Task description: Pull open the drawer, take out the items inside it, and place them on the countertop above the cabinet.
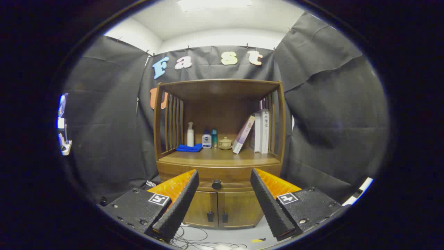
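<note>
1. Drawer [218, 173] sits closed in the wooden cabinet [218, 152], just under the surface [218, 158] and above the two lower doors [222, 208]; its dark round knob [216, 184] is at the middle of its front.
2. The claw [222, 205] is released, fingers spread wide and holding nothing; the knob shows in the gap between them, farther off, so nothing is touching yet.
3. The step in hand looks like the approach to the drawer: the opening has not begun and whatever lies inside is hidden.
4. The next move calls for going straight ahead until the fingers flank the knob, clenching on it, then pulling back toward the near side.
5. The back of the surface already carries a blue cloth [189, 148], a white pump bottle [190, 134], a small blue bottle [206, 140], a teal bottle [214, 138], a lidded cup [225, 143] and books [255, 133] on the right; its near strip is bare and seems the likely spot for the items.
</note>
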